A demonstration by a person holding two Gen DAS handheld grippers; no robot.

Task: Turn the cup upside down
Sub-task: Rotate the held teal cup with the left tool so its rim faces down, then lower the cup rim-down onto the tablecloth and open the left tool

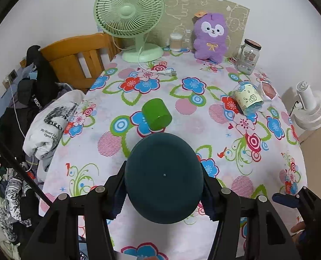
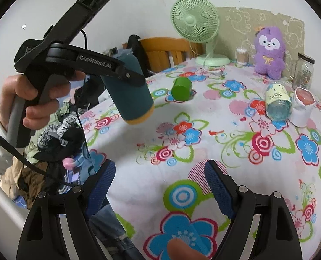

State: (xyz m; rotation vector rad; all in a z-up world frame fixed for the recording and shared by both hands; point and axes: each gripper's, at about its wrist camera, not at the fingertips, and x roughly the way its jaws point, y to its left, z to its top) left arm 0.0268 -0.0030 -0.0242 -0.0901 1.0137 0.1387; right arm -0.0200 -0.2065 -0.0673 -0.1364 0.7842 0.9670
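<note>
My left gripper (image 1: 163, 186) is shut on a dark teal cup (image 1: 163, 177) and holds it in the air above the floral table, its closed base facing the camera. In the right wrist view the same teal cup (image 2: 130, 95) has a yellow rim that points down and to the right, tilted, clamped in the left gripper (image 2: 128, 75) held by a hand. My right gripper (image 2: 159, 186) is open and empty, low over the table's near edge.
A green cup (image 1: 157, 113) lies on its side mid-table. A clear patterned cup (image 1: 248, 98) lies on its side beside a white paper cup (image 2: 302, 106). A green fan (image 1: 129, 15), purple plush (image 1: 211, 36) and glass jar (image 1: 248, 56) stand at the back. Clothes pile at the left.
</note>
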